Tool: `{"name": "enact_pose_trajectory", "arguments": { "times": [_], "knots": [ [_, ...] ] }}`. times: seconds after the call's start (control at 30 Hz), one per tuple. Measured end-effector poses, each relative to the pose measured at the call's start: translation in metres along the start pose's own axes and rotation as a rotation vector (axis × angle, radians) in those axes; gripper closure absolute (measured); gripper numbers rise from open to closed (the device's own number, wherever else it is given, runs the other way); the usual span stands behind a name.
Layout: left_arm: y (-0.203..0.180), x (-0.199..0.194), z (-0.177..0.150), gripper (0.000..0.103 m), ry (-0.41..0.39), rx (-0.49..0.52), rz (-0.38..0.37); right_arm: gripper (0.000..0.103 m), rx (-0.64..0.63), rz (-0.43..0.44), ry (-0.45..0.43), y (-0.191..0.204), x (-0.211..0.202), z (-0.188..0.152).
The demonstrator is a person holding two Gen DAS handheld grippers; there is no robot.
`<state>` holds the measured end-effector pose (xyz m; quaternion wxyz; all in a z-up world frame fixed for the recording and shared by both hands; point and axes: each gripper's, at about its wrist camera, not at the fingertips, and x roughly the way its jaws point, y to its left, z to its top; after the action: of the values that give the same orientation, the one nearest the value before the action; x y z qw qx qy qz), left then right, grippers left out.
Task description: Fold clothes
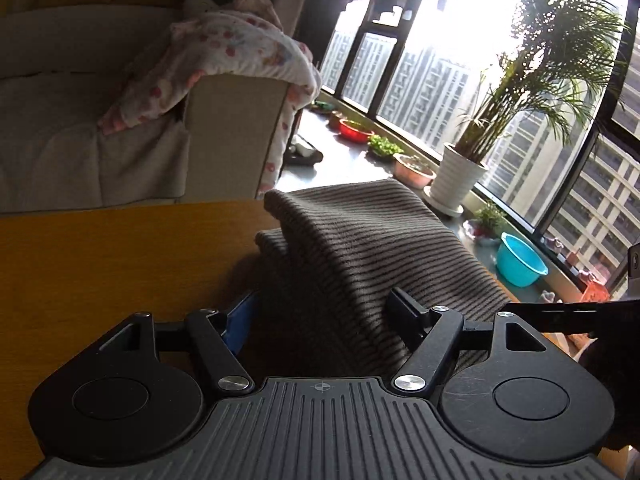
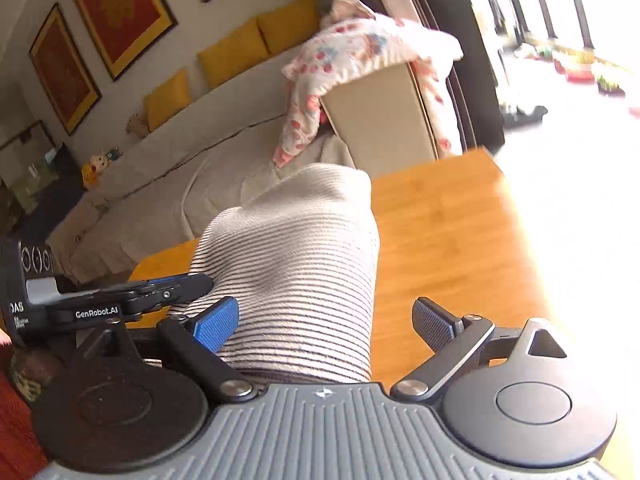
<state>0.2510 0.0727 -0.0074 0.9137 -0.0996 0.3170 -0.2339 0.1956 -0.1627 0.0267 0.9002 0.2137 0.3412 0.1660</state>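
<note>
Both grippers, left and right, gape around striped garment on wooden table.

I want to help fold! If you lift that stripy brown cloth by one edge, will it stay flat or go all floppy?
Probably floppy: the stripy cloth already sags and bunches in soft folds on the wooden table. It looks like thick ribbed knit, so likely a bit heavy and not very slippery. Both the left tool and right tool stand open around it, so two grips may help.
</note>
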Motion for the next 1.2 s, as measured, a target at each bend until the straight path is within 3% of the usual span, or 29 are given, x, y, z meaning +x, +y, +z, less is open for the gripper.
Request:
{"name": "enact_pose_trajectory", "arguments": {
  "times": [0.03,0.07,0.1,0.2,0.27,0.33,0.4,0.5,0.53,0.67,0.77,0.9,1.0,1.07,1.1,1.2],
  "knots": [
    [0.002,0.001,-0.001,0.025,0.000,-0.012,-0.006,0.008,0.073,0.012,0.010,-0.013,0.000,0.002],
    [0.004,0.001,-0.001,0.025,0.001,-0.021,-0.011,0.017,0.090,0.028,0.024,-0.014,0.002,0.004],
    [0.006,0.002,-0.001,0.025,0.003,-0.023,-0.007,0.025,0.056,0.032,0.025,-0.005,0.003,0.006],
    [0.009,0.001,0.002,0.024,0.001,-0.004,0.022,0.029,-0.142,0.038,-0.047,0.029,-0.010,0.006],
    [0.011,0.001,0.002,0.023,0.002,-0.005,0.019,0.034,-0.223,0.014,-0.030,0.036,-0.012,0.007],
    [0.013,0.003,-0.001,0.022,0.005,-0.013,0.008,0.033,-0.252,-0.053,0.027,0.031,-0.006,0.007],
    [0.012,0.005,-0.003,0.021,-0.001,-0.021,0.003,0.027,-0.290,-0.105,0.041,0.028,-0.009,0.006],
    [0.012,0.006,-0.003,0.021,-0.005,-0.017,0.002,0.022,-0.382,-0.130,-0.056,0.043,-0.024,0.017],
    [0.012,0.006,-0.003,0.021,-0.005,-0.016,0.003,0.017,-0.440,-0.167,-0.105,0.052,-0.025,0.023],
    [0.013,0.006,-0.004,0.019,-0.004,-0.013,0.005,0.017,-0.667,-0.335,-0.221,0.079,0.001,0.040],
    [0.014,0.007,-0.004,0.018,-0.003,-0.017,0.011,0.017,-0.673,-0.404,-0.114,0.073,0.047,0.048],
    [0.013,0.006,-0.004,0.018,-0.001,-0.007,0.014,0.013,-0.624,-0.389,-0.090,0.065,0.056,0.043],
    [0.014,0.006,-0.004,0.018,-0.001,-0.006,0.009,0.011,-0.577,-0.267,-0.120,0.069,0.020,0.030],
    [0.014,0.006,-0.004,0.017,-0.002,-0.007,0.009,0.000,-0.571,-0.172,-0.114,0.070,-0.001,0.013],
    [0.014,0.006,-0.005,0.017,-0.002,-0.007,0.010,0.000,-0.583,-0.165,-0.103,0.071,-0.006,0.003],
    [0.011,0.006,-0.004,0.015,0.004,0.000,0.021,0.000,-0.603,-0.254,-0.054,0.067,0.004,-0.021]
  ]
}}
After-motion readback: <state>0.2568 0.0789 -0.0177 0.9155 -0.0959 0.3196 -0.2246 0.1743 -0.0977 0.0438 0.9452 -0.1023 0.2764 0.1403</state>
